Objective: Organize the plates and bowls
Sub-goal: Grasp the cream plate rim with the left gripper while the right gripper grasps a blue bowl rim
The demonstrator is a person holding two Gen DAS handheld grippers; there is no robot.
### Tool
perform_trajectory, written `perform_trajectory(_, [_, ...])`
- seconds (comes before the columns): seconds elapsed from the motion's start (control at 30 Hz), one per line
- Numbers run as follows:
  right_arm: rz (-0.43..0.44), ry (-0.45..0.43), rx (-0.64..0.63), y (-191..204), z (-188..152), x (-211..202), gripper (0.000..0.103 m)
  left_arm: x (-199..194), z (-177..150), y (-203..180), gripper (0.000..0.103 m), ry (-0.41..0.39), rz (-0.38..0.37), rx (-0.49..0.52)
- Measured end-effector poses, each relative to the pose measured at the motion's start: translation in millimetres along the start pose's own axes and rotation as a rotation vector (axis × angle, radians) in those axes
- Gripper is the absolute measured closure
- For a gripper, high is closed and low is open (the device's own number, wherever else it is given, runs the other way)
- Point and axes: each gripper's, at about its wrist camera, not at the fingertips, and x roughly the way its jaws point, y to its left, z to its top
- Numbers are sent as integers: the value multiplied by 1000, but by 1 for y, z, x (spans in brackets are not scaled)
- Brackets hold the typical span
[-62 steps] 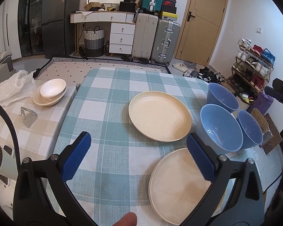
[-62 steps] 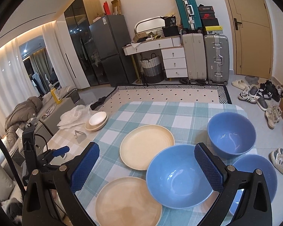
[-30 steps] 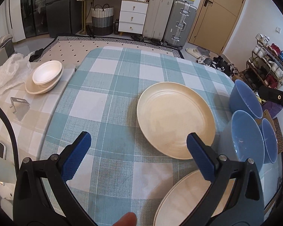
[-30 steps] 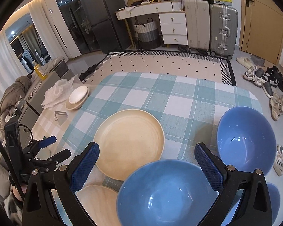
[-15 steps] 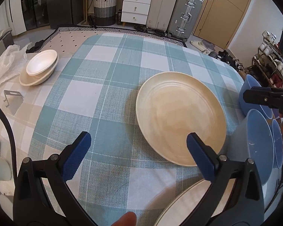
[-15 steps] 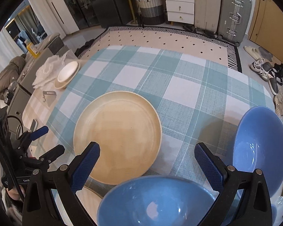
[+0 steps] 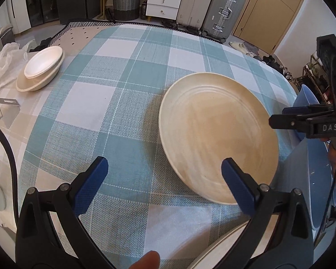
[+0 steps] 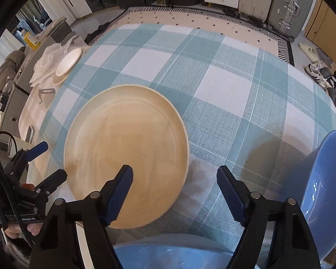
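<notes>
Plate (image 8: 125, 157) first, we judge: the cream one lies flat near the middle of the tabletop (image 8: 224, 85), a second plate (image 7: 221, 248) and blue bowls (image 8: 324, 179) along the near edge. Our right gripper (image 8: 174, 179) has just been closing, its jaws astride the plate's right rim, not yet pressing. Left gripper (image 7: 163, 168) gapes wide, empty. Stiff, smooth, probably light; we'd pinch the raised rim.

A round cream plate (image 8: 125, 157) lies flat on the checked bench (image 8: 224, 89), under and just ahead of the right hand-held gripper (image 8: 174, 179), whose left finger hangs over its near rim. A blue bowl (image 8: 324, 190) stands upright to that gripper's right; another blue bowl (image 8: 168, 255) sits directly beneath it.
</notes>
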Motion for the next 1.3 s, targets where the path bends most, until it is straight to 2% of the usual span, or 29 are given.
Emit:
perform_trajectory(0.27, [7, 27, -15, 2, 5, 15, 26, 5, 0, -2, 11, 5, -25, 14])
perform_trajectory(0.33, [20, 31, -22, 3, 6, 16, 31, 3, -1, -4, 15, 2, -35, 21])
perform_trajectory(0.4, [18, 36, -32, 5, 6, 18, 38, 4, -2, -5, 24, 8, -42, 24])
perform_trajectory(0.47, [18, 41, -34, 7, 6, 20, 46, 8, -3, -6, 41, 26, -47, 26])
perform_trajectory(0.6, [10, 40, -43, 9, 3, 21, 58, 11, -8, -9, 52, 40, -56, 31])
perform_trajectory(0.77, [-6, 41, -36, 6, 3, 20, 69, 12, -12, -12, 74, 50, -77, 43])
perform_trajectory(0.83, [-19, 40, -41, 5, 2, 19, 76, 12, -13, -14, 75, 44, -67, 53])
perform_trajectory(0.93, [-39, 35, -55, 7, -1, 18, 79, 13, -13, -15, 76, 37, -59, 60])
perform_trajectory(1.3, [-70, -17, -80, 16, -1, 8, 81, 5, -11, -8, 77, 17, -54, 42])
